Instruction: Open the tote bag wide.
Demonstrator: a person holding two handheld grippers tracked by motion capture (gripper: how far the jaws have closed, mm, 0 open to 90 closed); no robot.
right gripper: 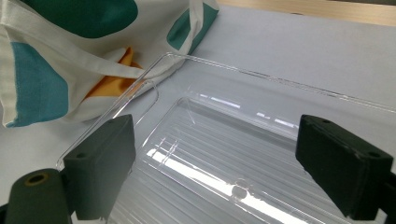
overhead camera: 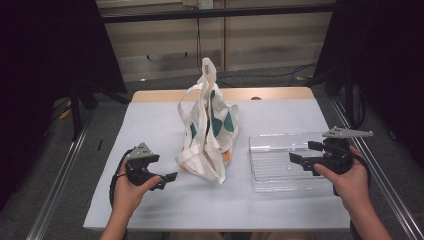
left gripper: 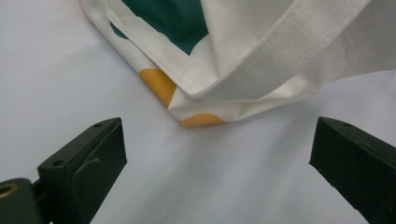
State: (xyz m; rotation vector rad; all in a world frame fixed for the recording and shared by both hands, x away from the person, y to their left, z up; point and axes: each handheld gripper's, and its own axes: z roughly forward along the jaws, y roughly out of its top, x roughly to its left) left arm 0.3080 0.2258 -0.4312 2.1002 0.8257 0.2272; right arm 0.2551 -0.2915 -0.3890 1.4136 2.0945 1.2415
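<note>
A white cloth tote bag [overhead camera: 207,125] with green and orange patches stands slumped at the table's middle, one handle sticking up. My left gripper [overhead camera: 167,179] rests open just left of the bag's near corner [left gripper: 196,112], nothing between its jaws. A clear plastic tray [overhead camera: 280,160] lies to the right of the bag. My right gripper [overhead camera: 302,155] hovers open over the tray's right part, jaws pointing toward the bag [right gripper: 70,60]. The tray's ribbed floor [right gripper: 233,158] lies between and beyond those jaws, untouched.
The grey table mat [overhead camera: 150,125] has free room at front and left. A wooden table edge [overhead camera: 280,93] runs along the back. Metal rails [overhead camera: 55,180] flank the table on both sides, with dark frames and cables behind.
</note>
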